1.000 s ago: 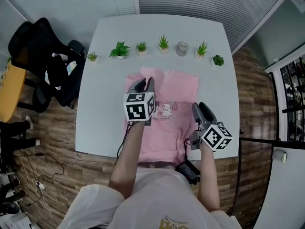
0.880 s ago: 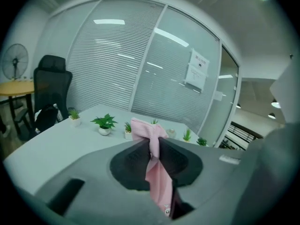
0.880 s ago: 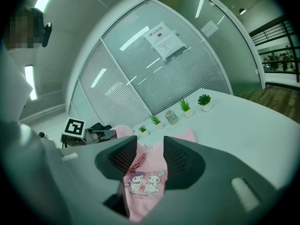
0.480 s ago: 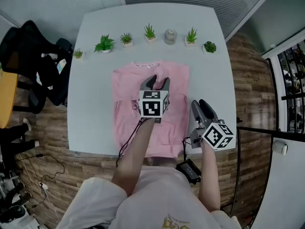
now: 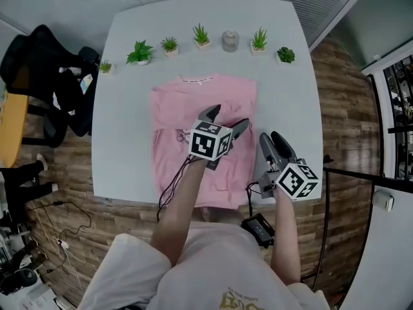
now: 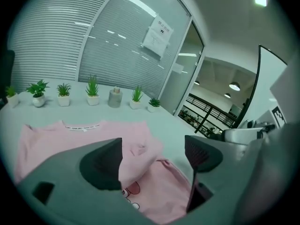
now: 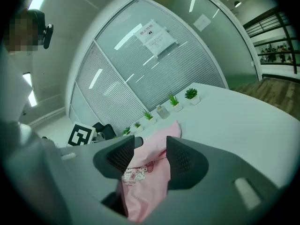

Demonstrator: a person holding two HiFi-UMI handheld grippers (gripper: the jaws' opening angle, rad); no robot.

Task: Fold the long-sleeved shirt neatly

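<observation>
A pink long-sleeved shirt (image 5: 181, 102) lies flat on the white table (image 5: 126, 147), collar (image 5: 195, 78) toward the far side. My left gripper (image 5: 228, 115) hovers over the shirt's right half, and its jaws have just been opening wide. A folded-in sleeve (image 6: 138, 153) lies loose beside the left gripper's (image 6: 154, 149) left jaw, and nothing presses on it. My right gripper (image 5: 271, 137) sits at the shirt's right edge. In the right gripper view, pink cloth (image 7: 136, 200) fills the gap of the right gripper (image 7: 150, 149), whose jaws have just been opening a little.
Small potted plants (image 5: 141, 51) and a grey jar (image 5: 230, 41) line the table's far edge. A dark chair with a black jacket (image 5: 51, 76) stands left of the table. Wooden floor surrounds it. A black device (image 5: 258, 228) hangs at the person's waist.
The left gripper carried the sleeve rightward and nearer across the shirt, then opened and let it go. The right gripper has hardly moved.
</observation>
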